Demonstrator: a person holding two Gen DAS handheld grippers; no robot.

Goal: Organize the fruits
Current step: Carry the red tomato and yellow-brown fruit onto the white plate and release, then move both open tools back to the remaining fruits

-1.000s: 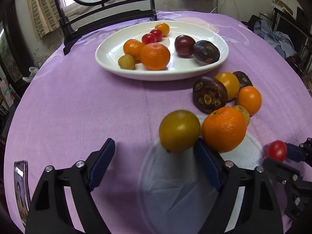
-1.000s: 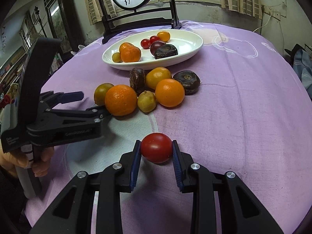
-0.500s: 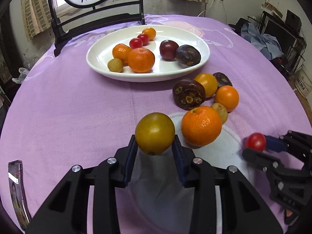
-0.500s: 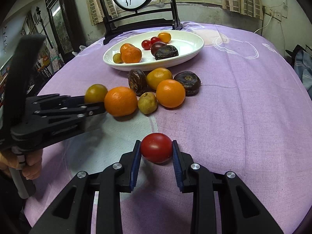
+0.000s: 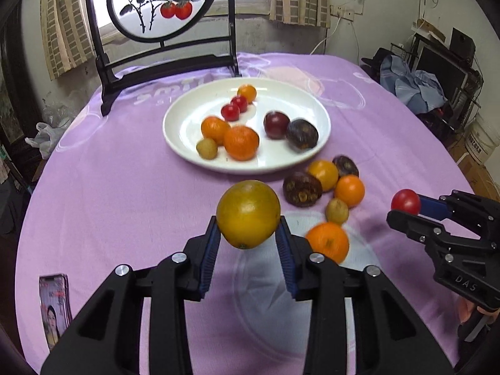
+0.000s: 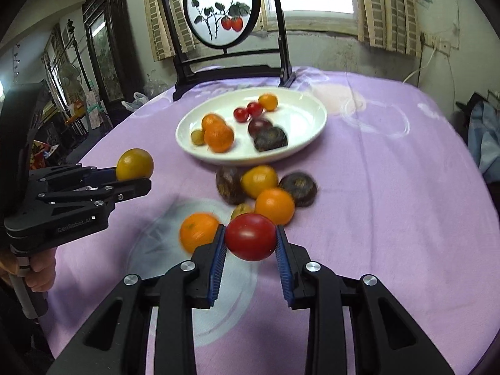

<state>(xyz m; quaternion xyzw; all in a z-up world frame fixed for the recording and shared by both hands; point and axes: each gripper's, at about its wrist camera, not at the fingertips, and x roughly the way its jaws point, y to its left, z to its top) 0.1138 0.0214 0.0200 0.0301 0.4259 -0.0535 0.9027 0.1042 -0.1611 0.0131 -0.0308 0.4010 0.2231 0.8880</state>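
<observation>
Both tongs carry fruit: left gripper [image 5: 248, 243], jaws just closed, clamps the yellow-green citrus [image 5: 248, 214], lifted off the cloth; right gripper [image 6: 251, 250] pinches a red tomato [image 6: 251, 240]. White plate [image 5: 187, 131] lies ahead, so delivery looks next.

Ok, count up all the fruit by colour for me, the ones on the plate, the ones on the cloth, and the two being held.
orange fruit: 6
red fruit: 3
dark purple or brown fruit: 4
yellow-green fruit: 3
Total: 16
</observation>
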